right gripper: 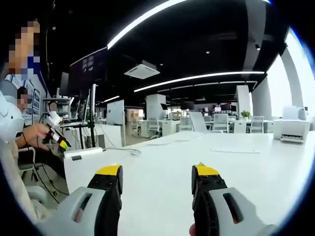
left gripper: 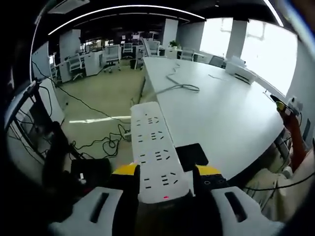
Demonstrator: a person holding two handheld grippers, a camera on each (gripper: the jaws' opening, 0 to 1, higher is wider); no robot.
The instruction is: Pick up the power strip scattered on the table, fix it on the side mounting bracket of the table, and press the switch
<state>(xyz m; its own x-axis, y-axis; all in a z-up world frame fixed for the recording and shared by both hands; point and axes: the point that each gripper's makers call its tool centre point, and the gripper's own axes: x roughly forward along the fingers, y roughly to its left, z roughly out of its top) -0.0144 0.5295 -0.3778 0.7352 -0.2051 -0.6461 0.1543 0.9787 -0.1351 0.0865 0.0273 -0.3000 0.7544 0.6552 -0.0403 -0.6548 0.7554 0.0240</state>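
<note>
The white power strip [left gripper: 155, 147] runs away from me along the near edge of the white table [left gripper: 226, 113], with a red light glowing at its near end. My left gripper [left gripper: 166, 170] is shut on that near end, its yellow-tipped fingers [left gripper: 125, 170] pressed to both sides. A black bracket piece [left gripper: 192, 154] sits at the table edge, right of the strip. My right gripper [right gripper: 157, 173] is open above the table top [right gripper: 236, 167], with nothing between its jaws. At the table's left edge I see a white block [right gripper: 82, 153], beside a person's hand [right gripper: 38, 132] that holds a yellow-tipped tool.
A grey cable [left gripper: 182, 87] lies looped on the table. A white printer [right gripper: 293, 130] stands at its far right. Black cables [left gripper: 101, 143] trail over the floor left of the table. An orange arm-like object [left gripper: 294, 137] rises at the right edge. Desks and chairs fill the background.
</note>
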